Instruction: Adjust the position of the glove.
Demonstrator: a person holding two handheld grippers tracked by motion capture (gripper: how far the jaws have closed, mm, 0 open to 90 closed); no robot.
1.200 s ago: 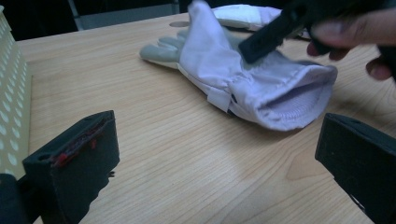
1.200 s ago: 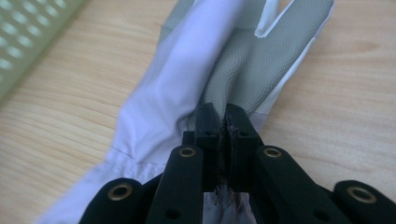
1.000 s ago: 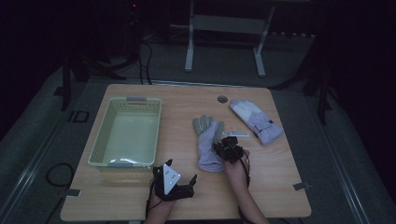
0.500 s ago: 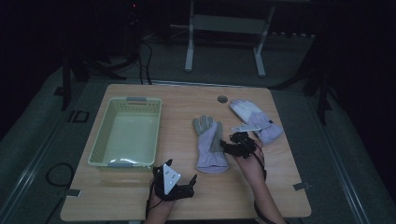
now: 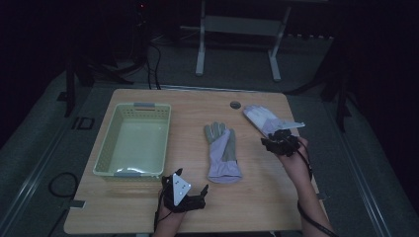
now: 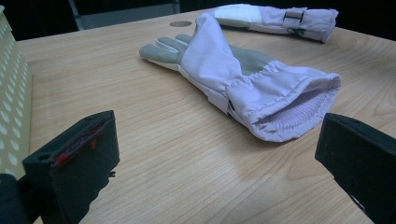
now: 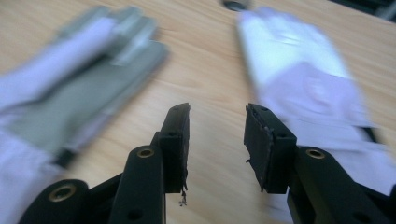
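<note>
right claw (image 5: 277,142): part open, empty, nearer | far glove (image 5: 267,120): on desk (image 5: 257,197), just ahead-right, long axis diagonal | left claw (image 5: 188,190): wide open, empty, idle

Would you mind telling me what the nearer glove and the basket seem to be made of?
Nearer glove: apparently woven lilac fabric, matte, with a gathered elastic cuff and a grey, dotted palm, possibly rubberised. Basket: likely moulded plastic, pale green, slightly glossy, with perforated walls.
</note>
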